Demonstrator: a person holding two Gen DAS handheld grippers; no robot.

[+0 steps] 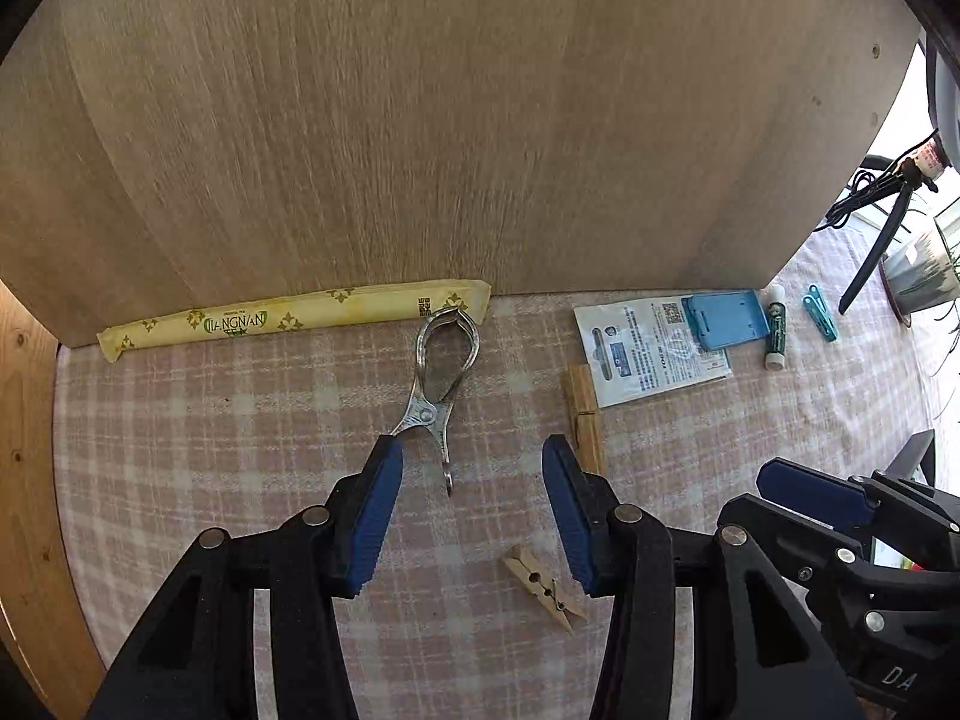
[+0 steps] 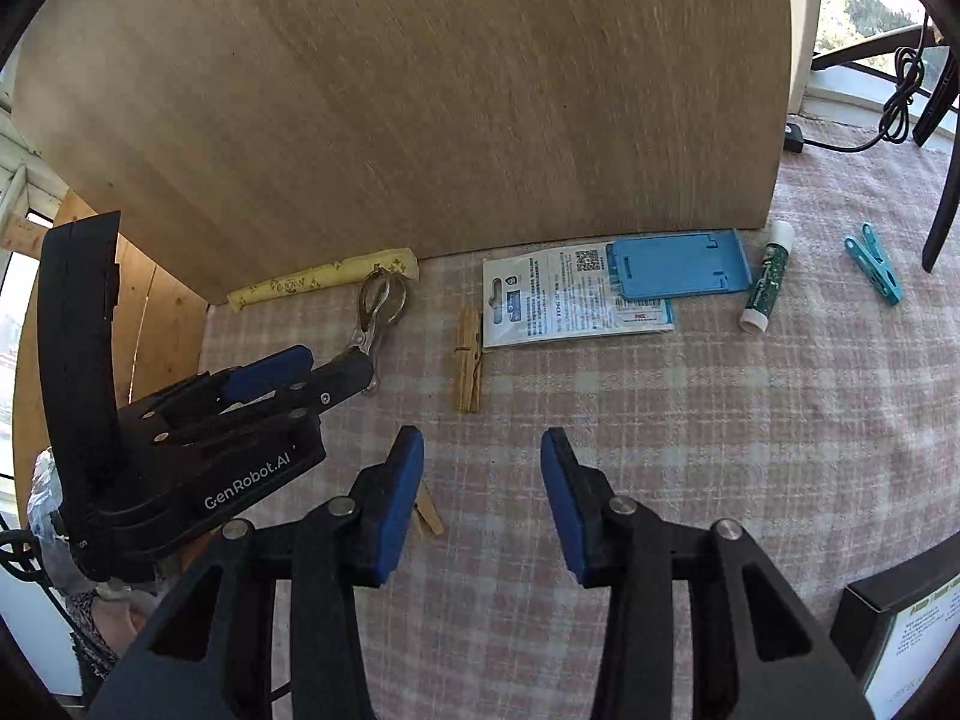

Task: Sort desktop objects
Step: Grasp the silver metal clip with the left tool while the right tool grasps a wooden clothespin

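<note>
My left gripper (image 1: 471,462) is open and empty, just short of a metal clip (image 1: 441,372) lying on the checked cloth; the clip's handle end lies between the fingertips. The clip (image 2: 378,306) and the left gripper (image 2: 327,369) also show in the right wrist view. My right gripper (image 2: 480,450) is open and empty above the cloth. A wooden clothespin (image 1: 583,414) (image 2: 468,366) lies upright ahead. A smaller wooden clothespin (image 1: 543,588) (image 2: 429,519) lies near the fingers. A yellow tea sachet (image 1: 294,318) (image 2: 324,282) lies along the wooden board.
A white printed packet (image 2: 576,300), a blue plastic holder (image 2: 678,267), a green glue stick (image 2: 765,279) and a teal clothespin (image 2: 873,270) lie at the right. A tall wooden board (image 2: 420,96) stands behind. A dark box (image 2: 900,618) sits at the bottom right.
</note>
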